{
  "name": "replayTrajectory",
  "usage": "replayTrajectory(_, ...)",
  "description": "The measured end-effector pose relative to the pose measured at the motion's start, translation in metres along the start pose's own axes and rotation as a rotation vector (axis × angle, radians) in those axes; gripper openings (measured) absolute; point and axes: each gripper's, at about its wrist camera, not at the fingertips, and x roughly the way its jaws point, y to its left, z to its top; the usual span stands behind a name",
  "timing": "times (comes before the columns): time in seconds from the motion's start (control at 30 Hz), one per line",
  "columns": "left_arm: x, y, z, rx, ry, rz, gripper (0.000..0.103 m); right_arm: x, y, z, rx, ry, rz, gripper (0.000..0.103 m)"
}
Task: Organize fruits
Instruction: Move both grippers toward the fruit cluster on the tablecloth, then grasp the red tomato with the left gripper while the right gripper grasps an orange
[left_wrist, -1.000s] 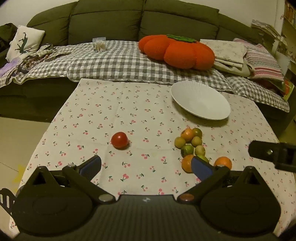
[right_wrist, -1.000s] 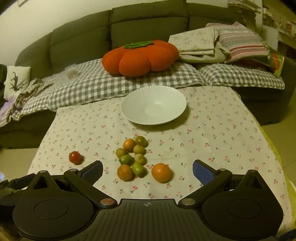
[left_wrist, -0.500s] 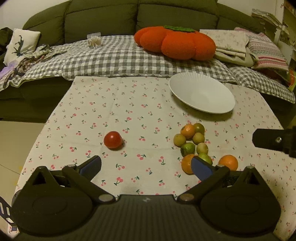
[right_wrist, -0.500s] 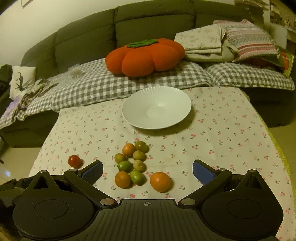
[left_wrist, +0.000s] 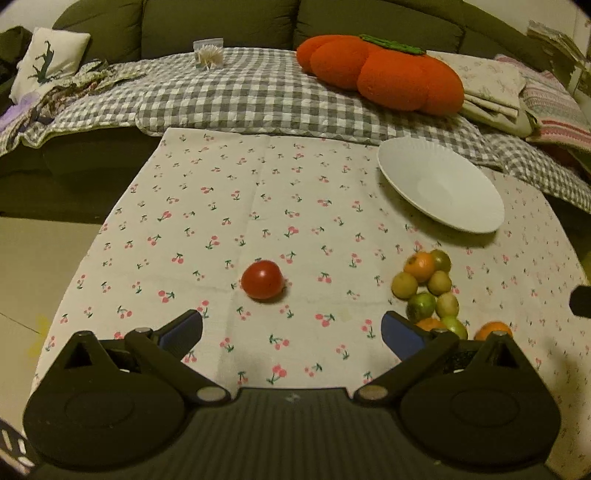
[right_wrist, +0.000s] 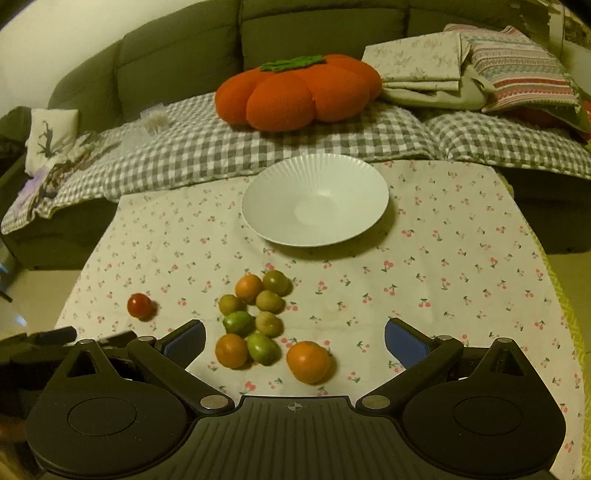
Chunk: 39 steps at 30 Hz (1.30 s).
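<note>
A white ribbed round plate sits toward the far side of the surface, which is covered with a cream cloth printed with small red cherries, and the plate holds nothing. All the fruit lies on the cloth nearer the cameras: a cluster of small orange and yellow-green round fruits lies just in front of the plate, one larger orange round fruit sits just beside the cluster on its right, and a single red round tomato rests well apart to the left. The left hand-held gripper hangs over the near edge with its blue-padded fingers spread wide and nothing between them; the tomato lies just ahead of the gap. The right hand-held gripper is likewise spread wide and empty, with the near fruits of the cluster and the larger orange fruit between its fingers in view. In the left wrist view the right finger covers part of the cluster's nearest fruits, and a dark piece of the other tool is cut off at the right edge. Behind the surface stands a dark green sofa under a grey checked blanket, bearing an orange pumpkin-shaped cushion and folded textiles whose far-right ends are cut off.
</note>
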Motion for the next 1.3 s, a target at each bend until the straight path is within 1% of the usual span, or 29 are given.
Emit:
replayTrajectory(0.13, 0.005, 0.009, 0.010, -0.031, 0.012, -0.040, 0.102, 0.002, -0.012, 0.009, 0.003, 0.010, 0.003, 0.103)
replayTrajectory(0.27, 0.009, 0.018, 0.023, -0.062, 0.037, -0.071, 0.102, 0.004, -0.011, 0.020, -0.041, 0.026, 0.016, 0.103)
replayTrajectory(0.33, 0.009, 0.023, 0.026, -0.081, 0.044, -0.078, 0.102, 0.006, -0.010, 0.023, -0.038, 0.032, 0.031, 0.103)
replayTrajectory(0.4, 0.007, 0.028, 0.026, -0.092, 0.055, -0.113, 0.101, 0.008, -0.011, 0.021, -0.038, 0.031, 0.047, 0.103)
replayTrajectory(0.47, 0.008, 0.033, 0.028, -0.111, 0.065, -0.129, 0.100, 0.011, -0.011, 0.014, -0.056, 0.034, 0.046, 0.103)
replayTrajectory(0.53, 0.010, 0.036, 0.031, -0.112, 0.062, -0.115, 0.100, 0.017, -0.012, 0.009, -0.077, 0.046, 0.040, 0.103)
replayTrajectory(0.6, 0.015, 0.035, 0.032, -0.090, 0.058, -0.073, 0.100, 0.021, -0.013, 0.005, -0.085, 0.057, 0.045, 0.103)
replayTrajectory(0.63, 0.017, 0.034, 0.030, -0.080, 0.064, -0.067, 0.100, 0.022, -0.013, 0.004, -0.085, 0.063, 0.049, 0.103)
replayTrajectory(0.7, 0.024, 0.030, 0.027, -0.056, 0.095, -0.089, 0.100, 0.026, -0.012, -0.001, -0.093, 0.079, 0.063, 0.103)
replayTrajectory(0.77, 0.028, 0.028, 0.022, -0.056, 0.107, -0.106, 0.100, 0.029, -0.010, -0.006, -0.105, 0.090, 0.067, 0.103)
replayTrajectory(0.87, 0.036, 0.023, 0.017, -0.035, 0.118, -0.095, 0.098, 0.034, -0.007, -0.015, -0.126, 0.097, 0.068, 0.103)
replayTrajectory(0.93, 0.040, 0.021, 0.016, -0.023, 0.122, -0.082, 0.095, 0.038, -0.006, -0.019, -0.141, 0.102, 0.064, 0.103)
replayTrajectory(1.07, 0.051, 0.020, 0.018, -0.027, 0.114, -0.071, 0.095, 0.048, -0.006, -0.024, -0.168, 0.116, 0.050, 0.103)
replayTrajectory(1.17, 0.065, 0.023, 0.022, -0.046, 0.135, -0.079, 0.089, 0.054, -0.008, -0.025, -0.171, 0.111, 0.023, 0.102)
replayTrajectory(1.27, 0.073, 0.027, 0.026, -0.044, 0.126, -0.046, 0.088, 0.061, -0.010, -0.023, -0.176, 0.111, 0.000, 0.102)
replayTrajectory(1.3, 0.077, 0.027, 0.028, -0.039, 0.120, -0.030, 0.087, 0.064, -0.012, -0.022, -0.174, 0.111, -0.009, 0.102)
